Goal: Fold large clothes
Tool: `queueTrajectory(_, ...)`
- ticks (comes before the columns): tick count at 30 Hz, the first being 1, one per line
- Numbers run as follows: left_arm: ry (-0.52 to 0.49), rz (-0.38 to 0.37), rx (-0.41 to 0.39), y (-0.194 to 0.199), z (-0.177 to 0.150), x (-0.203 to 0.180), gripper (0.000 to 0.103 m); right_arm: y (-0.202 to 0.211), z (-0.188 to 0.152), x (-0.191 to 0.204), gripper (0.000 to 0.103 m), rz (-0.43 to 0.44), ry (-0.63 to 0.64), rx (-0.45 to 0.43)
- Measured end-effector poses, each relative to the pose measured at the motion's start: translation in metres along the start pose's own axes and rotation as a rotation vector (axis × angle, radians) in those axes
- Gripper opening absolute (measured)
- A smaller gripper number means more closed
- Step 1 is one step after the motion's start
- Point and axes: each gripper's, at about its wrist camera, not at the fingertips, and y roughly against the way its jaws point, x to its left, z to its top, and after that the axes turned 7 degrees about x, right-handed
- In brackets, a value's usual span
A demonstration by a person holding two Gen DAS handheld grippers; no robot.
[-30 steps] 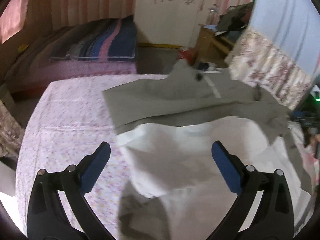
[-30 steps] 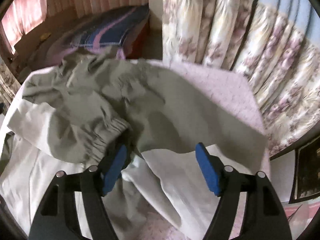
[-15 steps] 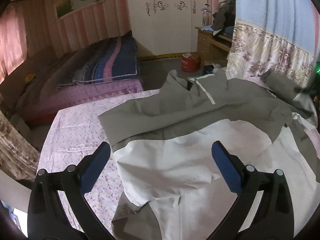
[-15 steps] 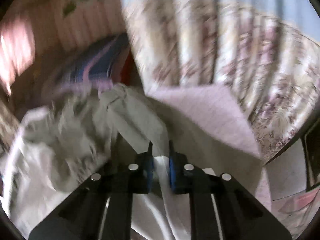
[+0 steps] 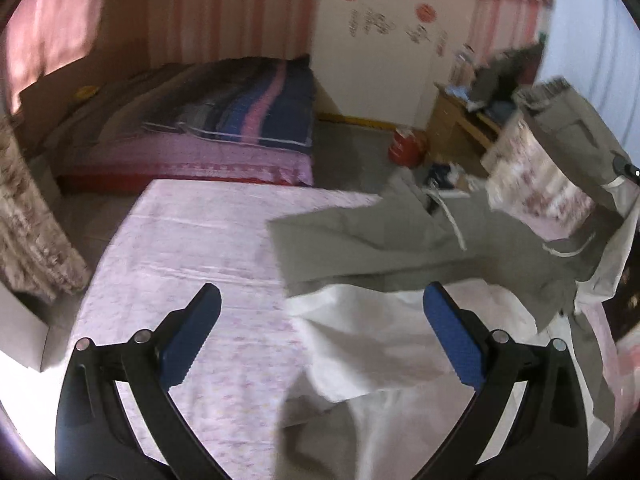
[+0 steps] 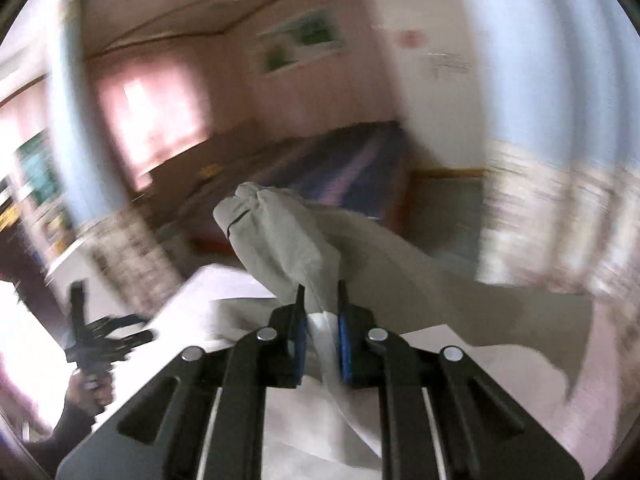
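Observation:
A large grey-green garment with a white lining (image 5: 400, 248) lies partly on the pink flowered bed sheet (image 5: 192, 264). My left gripper (image 5: 320, 340) is open and empty, hovering over the garment's left edge. My right gripper (image 6: 322, 320) is shut on a fold of the garment (image 6: 288, 240) and holds it lifted high; that raised sleeve part shows at the right in the left wrist view (image 5: 572, 136). The right wrist view is blurred by motion. The left gripper also shows at the lower left of the right wrist view (image 6: 96, 336).
A second bed with a striped blue and pink blanket (image 5: 240, 112) stands behind. A wooden desk with clutter (image 5: 472, 120) and a red container (image 5: 406, 146) are at the back right. Flowered curtains (image 5: 532, 176) hang on the right.
My right gripper closed on the garment and has swung it upward, lifting the sleeve off the bed. My left gripper stayed open and shifted left.

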Motion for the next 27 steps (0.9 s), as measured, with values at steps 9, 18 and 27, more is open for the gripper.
queueTrajectory(9, 0.016, 0.063, 0.031, -0.004, -0.019, 0.027, 0.100, -0.129, -0.065, 0.075, 0.061, 0.058, 0.140, 0.442)
queueTrajectory(18, -0.067, -0.043, 0.208, -0.089, -0.003, -0.034, 0.100, -0.009, -0.090, -0.064, 0.082, -0.214, -0.172, 0.235)
queueTrajectory(27, -0.026, -0.109, 0.294, -0.145, -0.008, -0.059, 0.045, -0.050, -0.156, -0.168, 0.059, -0.225, -0.427, 0.334)
